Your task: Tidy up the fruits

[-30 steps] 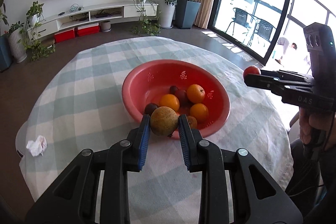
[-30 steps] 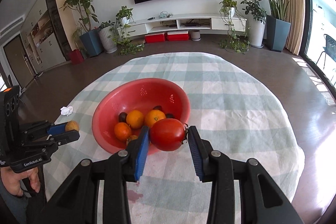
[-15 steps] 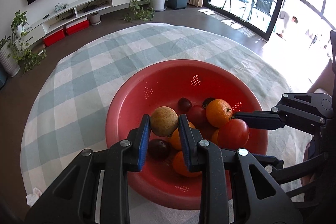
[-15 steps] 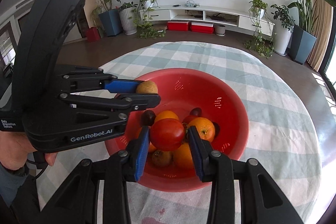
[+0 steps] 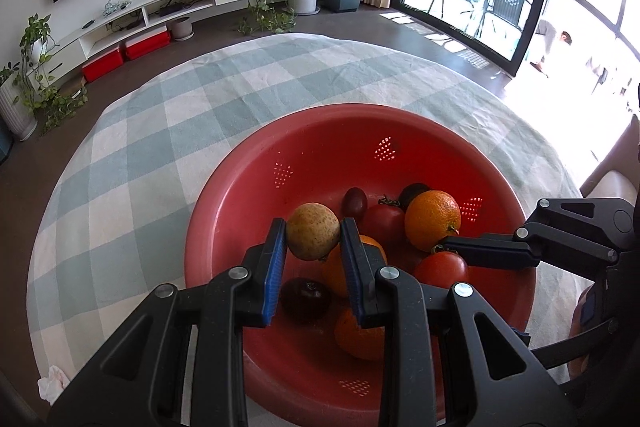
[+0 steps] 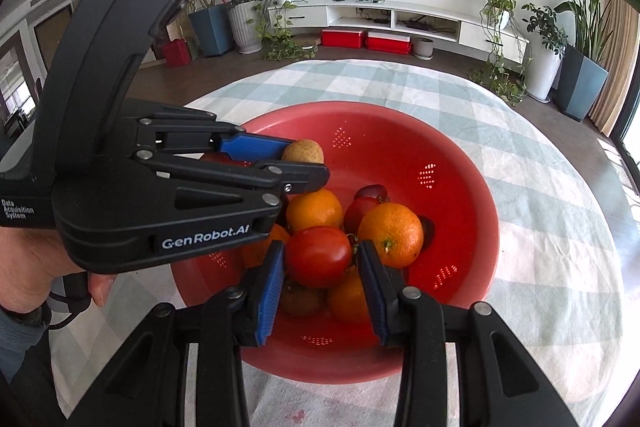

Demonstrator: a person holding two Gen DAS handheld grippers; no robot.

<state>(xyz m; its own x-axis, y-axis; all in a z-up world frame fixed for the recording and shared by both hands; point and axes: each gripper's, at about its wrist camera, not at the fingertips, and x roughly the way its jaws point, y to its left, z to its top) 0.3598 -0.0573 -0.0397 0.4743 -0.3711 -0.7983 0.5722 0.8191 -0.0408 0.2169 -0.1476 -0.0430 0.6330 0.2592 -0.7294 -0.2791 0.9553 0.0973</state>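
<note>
Checked tablecloth (image 5: 140,155) carries a red colander (image 5: 304,147) of fruit — above it, left gripper (image 5: 313,239) clenches a tan fruit (image 5: 313,235); right gripper (image 6: 320,259) clenches a tomato (image 6: 318,255).

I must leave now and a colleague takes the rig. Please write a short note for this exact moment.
Left hand-held gripper: shut on the tan speckled fruit, held over the red colander.
Right hand-held gripper: shut on the red tomato, also over the colander.
In the colander: oranges, another tomato and dark plums.
Done: both fruits carried above the colander.
Left: release both into it. A crumpled tissue lies at the table edge.
</note>
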